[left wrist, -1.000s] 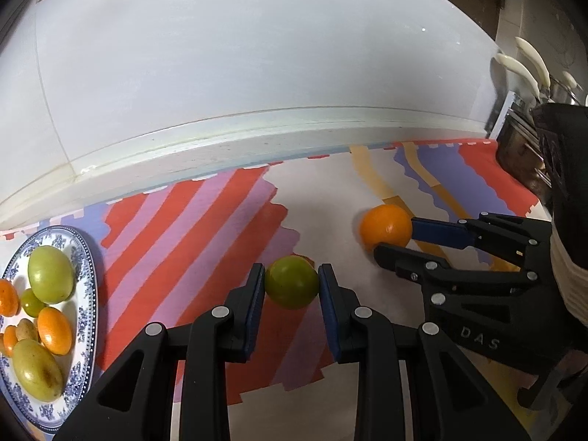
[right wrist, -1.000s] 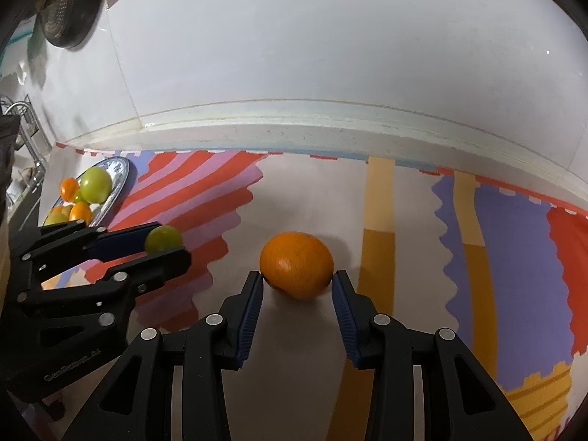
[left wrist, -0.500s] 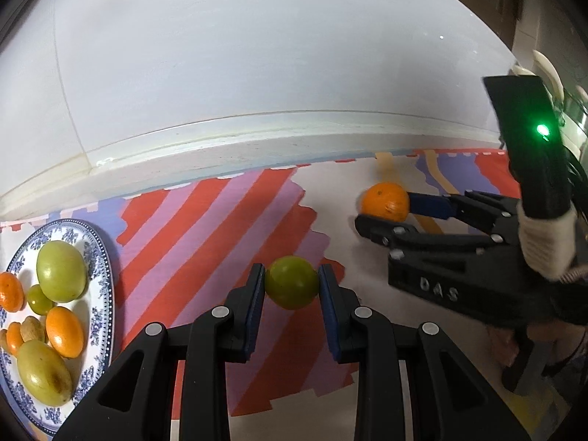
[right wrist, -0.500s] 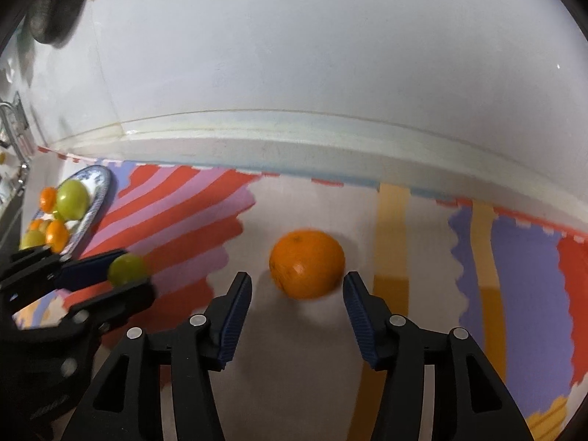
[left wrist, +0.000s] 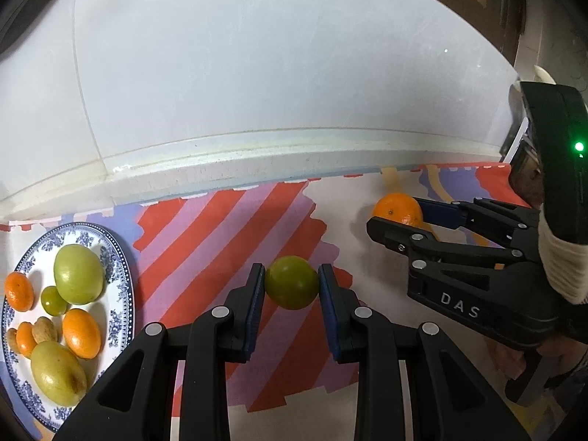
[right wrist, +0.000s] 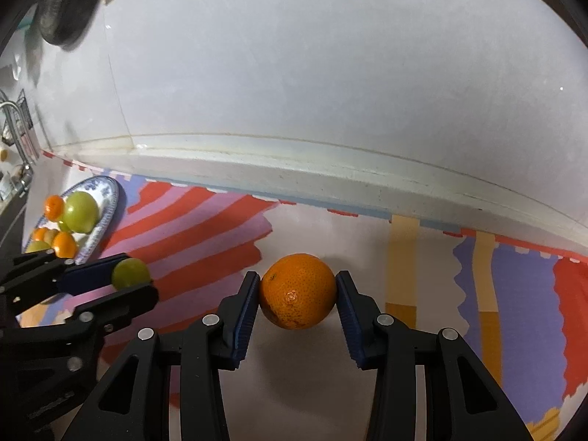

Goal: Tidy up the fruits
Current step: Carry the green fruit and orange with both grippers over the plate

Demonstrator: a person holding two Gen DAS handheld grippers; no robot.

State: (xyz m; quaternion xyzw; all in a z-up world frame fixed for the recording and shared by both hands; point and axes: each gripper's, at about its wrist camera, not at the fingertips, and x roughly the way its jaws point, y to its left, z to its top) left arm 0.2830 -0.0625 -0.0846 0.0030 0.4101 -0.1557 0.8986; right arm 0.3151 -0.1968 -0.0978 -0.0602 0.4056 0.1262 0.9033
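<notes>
Setting: home kitchen. Evidence: white tiled wall (left wrist: pixel 257 73) with raised ledge behind counter; patterned mat (right wrist: pixel 205 235) covering the worktop; blue-and-white plate (left wrist: pixel 123 283) of fruit; faucet (right wrist: pixel 14 136) and wire rack at far left; dark pan (right wrist: pixel 66 3) hanging above.

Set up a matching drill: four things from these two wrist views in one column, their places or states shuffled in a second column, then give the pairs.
Things:
1. green fruit
2. orange
3. blue-patterned plate
4. striped mat

Places or states:
A. lies flat under everything
B. between the right gripper's closing jaws
C. clamped in the left gripper
D. holds several green and orange fruits

Pairs: 1-C, 2-B, 3-D, 4-A
</notes>
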